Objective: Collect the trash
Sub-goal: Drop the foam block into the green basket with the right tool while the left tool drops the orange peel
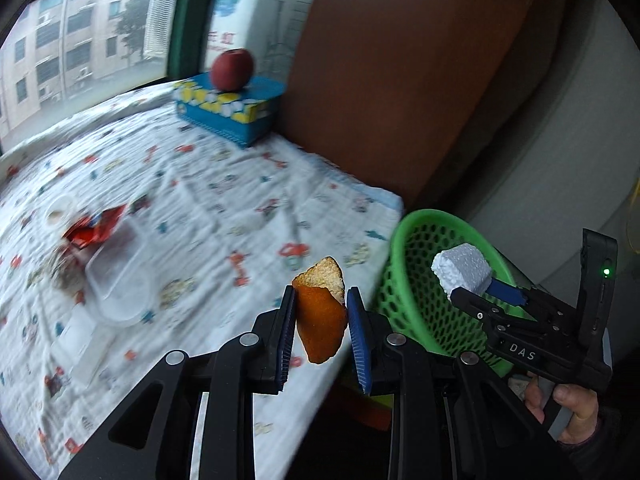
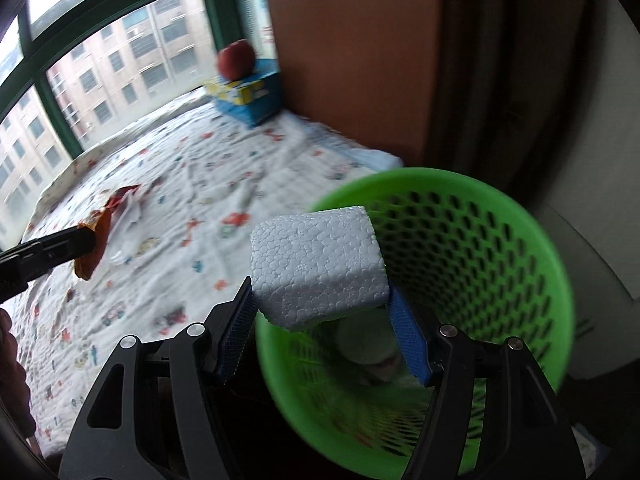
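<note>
blurred litter (image 1: 92, 248) on bedspread (image 1: 224, 200), basket contents (image 2: 368, 352) indistinct

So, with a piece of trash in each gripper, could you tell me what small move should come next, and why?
Probably open the right gripper to drop the foam block: it is pinched right above the mouth of the green basket. The left gripper with the orange peel is over the bed edge, short of the rim.

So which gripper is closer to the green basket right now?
Right. The right gripper holds a foam block over the basket's mouth; the left gripper, holding orange peel, sits beside it over the bed edge.
</note>
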Motion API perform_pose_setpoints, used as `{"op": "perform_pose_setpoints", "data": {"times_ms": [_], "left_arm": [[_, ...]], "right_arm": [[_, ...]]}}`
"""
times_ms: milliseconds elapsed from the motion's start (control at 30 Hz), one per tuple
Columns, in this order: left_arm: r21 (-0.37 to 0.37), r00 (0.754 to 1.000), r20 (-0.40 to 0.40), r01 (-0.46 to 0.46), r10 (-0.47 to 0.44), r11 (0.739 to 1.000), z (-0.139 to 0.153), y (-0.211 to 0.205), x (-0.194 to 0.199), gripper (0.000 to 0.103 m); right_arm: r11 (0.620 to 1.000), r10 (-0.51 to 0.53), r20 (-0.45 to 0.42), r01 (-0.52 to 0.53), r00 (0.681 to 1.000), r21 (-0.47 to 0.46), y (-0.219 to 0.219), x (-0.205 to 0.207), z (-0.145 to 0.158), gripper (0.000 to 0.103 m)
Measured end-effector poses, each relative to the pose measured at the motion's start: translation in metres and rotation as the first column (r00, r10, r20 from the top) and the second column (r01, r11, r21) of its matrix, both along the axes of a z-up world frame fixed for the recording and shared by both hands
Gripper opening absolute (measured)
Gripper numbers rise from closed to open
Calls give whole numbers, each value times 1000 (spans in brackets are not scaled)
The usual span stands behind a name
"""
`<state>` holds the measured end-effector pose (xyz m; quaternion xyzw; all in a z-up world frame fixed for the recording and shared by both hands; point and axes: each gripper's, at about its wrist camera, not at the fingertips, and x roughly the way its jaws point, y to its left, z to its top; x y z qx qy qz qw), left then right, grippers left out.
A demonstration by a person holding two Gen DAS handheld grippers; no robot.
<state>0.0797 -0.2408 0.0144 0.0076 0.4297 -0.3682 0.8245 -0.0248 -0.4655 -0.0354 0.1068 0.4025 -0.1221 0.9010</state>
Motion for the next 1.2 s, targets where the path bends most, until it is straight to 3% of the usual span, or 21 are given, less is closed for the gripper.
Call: {"op": "perform_pose_setpoints", "data": {"times_ms": [500, 1067, 1200], "left_arm": [[26, 988, -5, 157, -157, 987, 5, -85, -22, 25], [64, 960, -49, 277, -274, 959, -16, -156, -46, 26], [72, 956, -62, 292, -288, 954, -23, -165, -51, 29]], "right_arm": [[992, -125, -9, 126, 992, 30, -61, -41, -7, 70], [983, -180, 43, 180, 983, 24, -78, -82, 1, 72], [981, -192, 53, 190, 980, 35, -80, -89, 2, 72]]}}
